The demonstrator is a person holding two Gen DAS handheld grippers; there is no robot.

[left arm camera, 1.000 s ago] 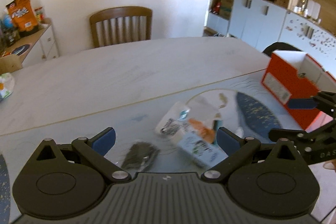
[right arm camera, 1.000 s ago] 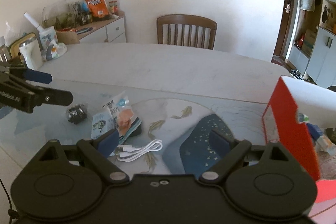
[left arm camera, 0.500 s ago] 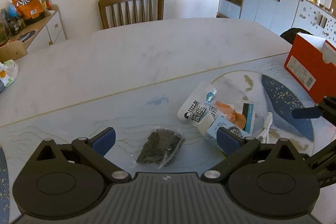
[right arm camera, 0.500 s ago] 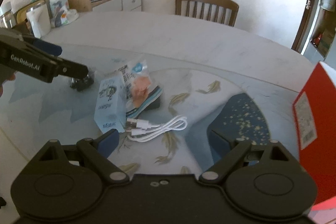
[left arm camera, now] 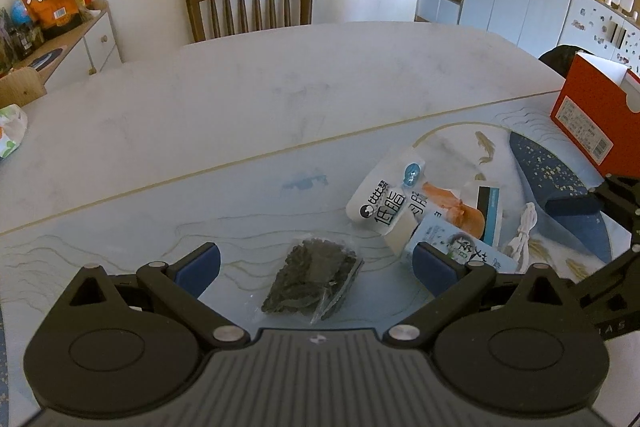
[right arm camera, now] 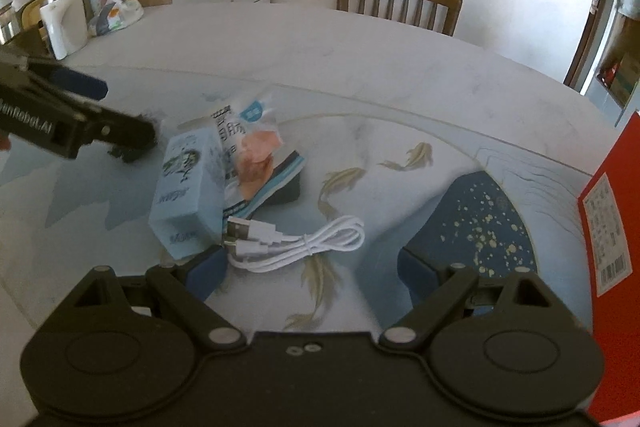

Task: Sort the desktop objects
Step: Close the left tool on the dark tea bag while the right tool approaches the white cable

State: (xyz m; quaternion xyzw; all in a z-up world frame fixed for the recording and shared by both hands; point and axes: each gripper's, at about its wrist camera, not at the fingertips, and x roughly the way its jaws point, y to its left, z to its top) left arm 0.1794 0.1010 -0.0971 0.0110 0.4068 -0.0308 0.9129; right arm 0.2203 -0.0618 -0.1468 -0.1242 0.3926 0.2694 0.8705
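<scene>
Having dropped closer over the last second, the left gripper (left arm camera: 316,265) hangs spread wide over the dark packet (left arm camera: 312,281) on the table (left arm camera: 280,87), while the right gripper (right arm camera: 312,267), likewise apart, nears the white cable (right arm camera: 296,241), so both pickups look imminent.

Marble table (left arm camera: 280,99) bears printed mat (right arm camera: 400,131), packets, white cable (right arm camera: 304,239), red box (left arm camera: 592,115)
</scene>
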